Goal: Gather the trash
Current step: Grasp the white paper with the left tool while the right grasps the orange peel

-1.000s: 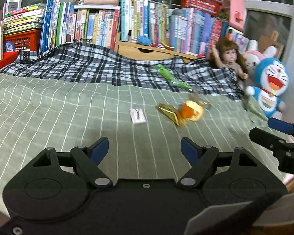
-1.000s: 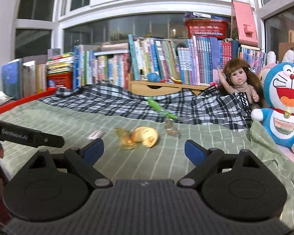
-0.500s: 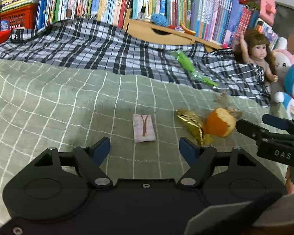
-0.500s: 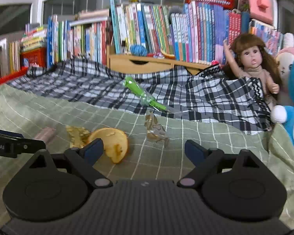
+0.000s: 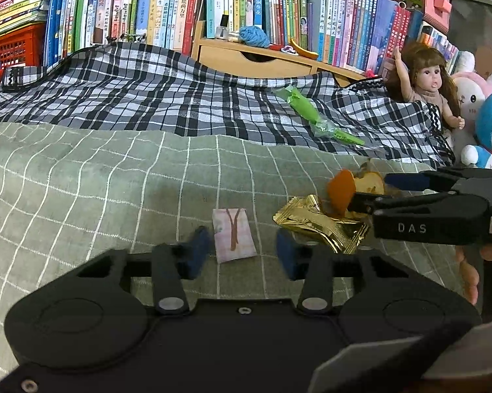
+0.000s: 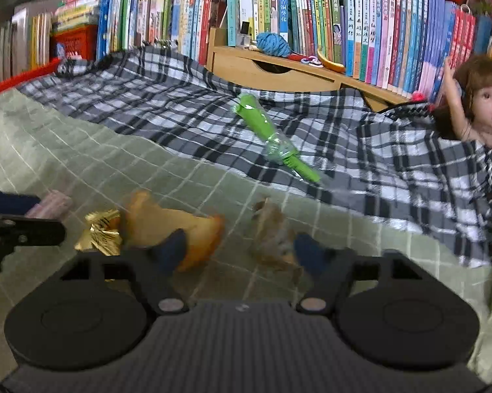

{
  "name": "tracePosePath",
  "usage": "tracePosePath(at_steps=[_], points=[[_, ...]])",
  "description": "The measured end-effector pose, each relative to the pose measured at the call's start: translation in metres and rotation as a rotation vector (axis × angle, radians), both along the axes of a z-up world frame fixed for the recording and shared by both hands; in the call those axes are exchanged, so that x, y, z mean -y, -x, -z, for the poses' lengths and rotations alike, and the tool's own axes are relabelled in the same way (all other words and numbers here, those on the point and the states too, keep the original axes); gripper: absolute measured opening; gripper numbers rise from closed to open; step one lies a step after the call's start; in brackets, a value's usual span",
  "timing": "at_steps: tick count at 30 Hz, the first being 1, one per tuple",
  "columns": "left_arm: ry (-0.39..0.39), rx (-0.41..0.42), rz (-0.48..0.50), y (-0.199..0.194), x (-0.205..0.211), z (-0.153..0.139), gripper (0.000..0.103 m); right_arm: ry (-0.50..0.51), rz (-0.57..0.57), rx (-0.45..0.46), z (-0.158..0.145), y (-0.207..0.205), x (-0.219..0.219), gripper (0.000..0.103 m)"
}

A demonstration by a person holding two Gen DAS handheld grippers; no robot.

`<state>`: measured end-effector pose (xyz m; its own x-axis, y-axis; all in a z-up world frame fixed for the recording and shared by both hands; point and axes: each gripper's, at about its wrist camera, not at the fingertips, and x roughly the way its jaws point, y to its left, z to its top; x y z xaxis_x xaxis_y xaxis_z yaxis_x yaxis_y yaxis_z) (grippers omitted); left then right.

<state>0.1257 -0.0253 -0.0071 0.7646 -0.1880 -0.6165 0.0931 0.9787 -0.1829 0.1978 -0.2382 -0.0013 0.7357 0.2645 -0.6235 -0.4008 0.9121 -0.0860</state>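
A small pink wrapper point(image 5: 233, 239) lies flat on the green checked bedspread point(image 5: 82, 180), between the fingers of my left gripper point(image 5: 242, 253), which is open and low over it. Just right of it lie a gold foil wrapper point(image 5: 321, 226) and an orange peel point(image 5: 341, 191). My right gripper point(image 6: 239, 250) is open; a crumpled clear wrapper point(image 6: 272, 239) sits between its fingers and the orange peel point(image 6: 167, 222) lies against its left finger. A green wrapper point(image 6: 269, 137) rests farther back on the plaid blanket point(image 6: 147, 104).
Behind the bed a shelf of books point(image 5: 246, 3) stands above a wooden drawer unit point(image 5: 255, 59). A doll point(image 5: 426, 78) and plush toys point(image 5: 491, 131) sit at the right. A red basket point(image 5: 10, 49) is at the far left. A hand point(image 5: 468, 275) holds the right gripper.
Both grippers have moved forward and down to the trash. The left fingers have narrowed around the pink wrapper. The right fingers now flank the clear wrapper beside the peel.
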Motion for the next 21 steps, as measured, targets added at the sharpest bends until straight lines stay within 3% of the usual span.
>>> tracePosePath(at_steps=[1, 2, 4, 21], points=[[0.001, 0.0, 0.004, 0.0, 0.0, 0.0, 0.027, 0.002, -0.001, 0.007, 0.0, 0.003, -0.001, 0.05], [0.001, 0.0, 0.005, 0.0, 0.001, 0.0, 0.026, 0.002, 0.004, 0.016, -0.001, 0.006, -0.001, 0.037], [-0.003, 0.005, 0.007, 0.001, 0.0, 0.0, 0.025, -0.008, 0.009, 0.033, -0.003, 0.013, -0.001, 0.027], [-0.016, 0.049, 0.021, 0.028, -0.002, -0.015, 0.024, -0.128, 0.072, 0.082, -0.02, 0.064, 0.017, 0.022]])
